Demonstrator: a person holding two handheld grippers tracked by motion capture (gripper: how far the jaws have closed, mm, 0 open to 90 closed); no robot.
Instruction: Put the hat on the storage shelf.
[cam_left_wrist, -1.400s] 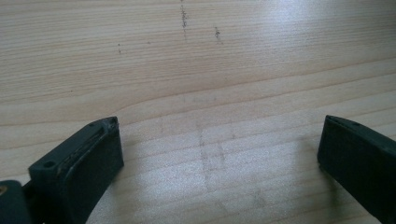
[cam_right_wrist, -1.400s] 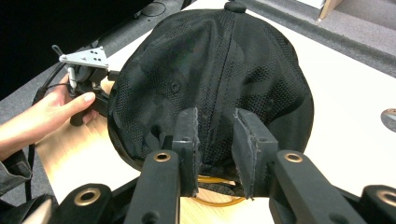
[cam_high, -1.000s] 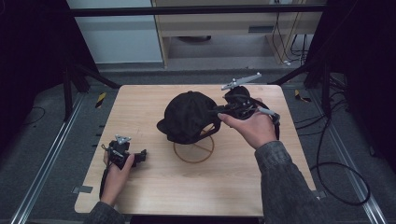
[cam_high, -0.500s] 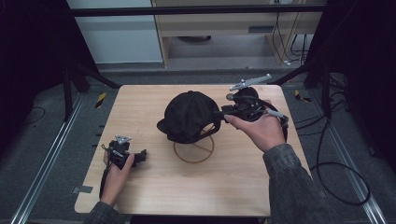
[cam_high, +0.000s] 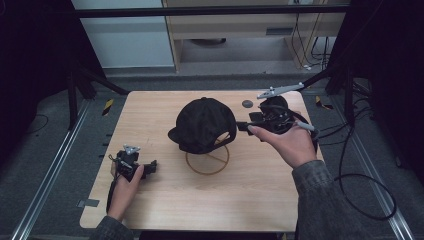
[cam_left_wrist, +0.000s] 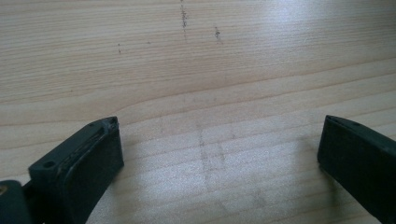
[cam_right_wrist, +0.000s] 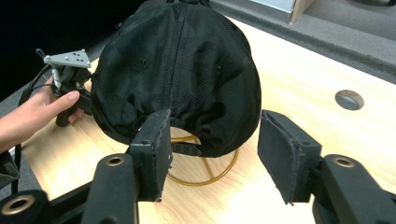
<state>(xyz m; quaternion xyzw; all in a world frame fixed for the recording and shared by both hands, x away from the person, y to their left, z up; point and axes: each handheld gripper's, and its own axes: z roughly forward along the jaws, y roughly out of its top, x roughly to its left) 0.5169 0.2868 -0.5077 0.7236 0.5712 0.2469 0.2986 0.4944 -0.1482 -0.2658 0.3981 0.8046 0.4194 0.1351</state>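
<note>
Right tool (cam_high: 243, 127) has let go of the black cap (cam_high: 204, 124): its jaws have just been opening and now stand apart with nothing pinched, cap's rear edge and strap just ahead of the tips. A second ago the same tool was closed on the back of the cap; since then it has backed off to the cap's right side

Cap now sits on the gold wire stand (cam_high: 207, 161), hanging on its own, brim pointing away from the right tool, toward the left tool's side. From the right gripper view the cap (cam_right_wrist: 180, 70) is straight in front of the jaws, stand ring (cam_right_wrist: 201, 175) below and between them

Left tool (cam_high: 149, 167) rests low on the bench (cam_high: 150, 210), well apart from the cap, unchanged from before; jaws spread wide, bare wood between them (cam_left_wrist: 210, 154)

My read: placement on the stand looks done, release is clean, cap isn't tilting off. Next is likely just clearing the right tool without snagging the strap
</note>
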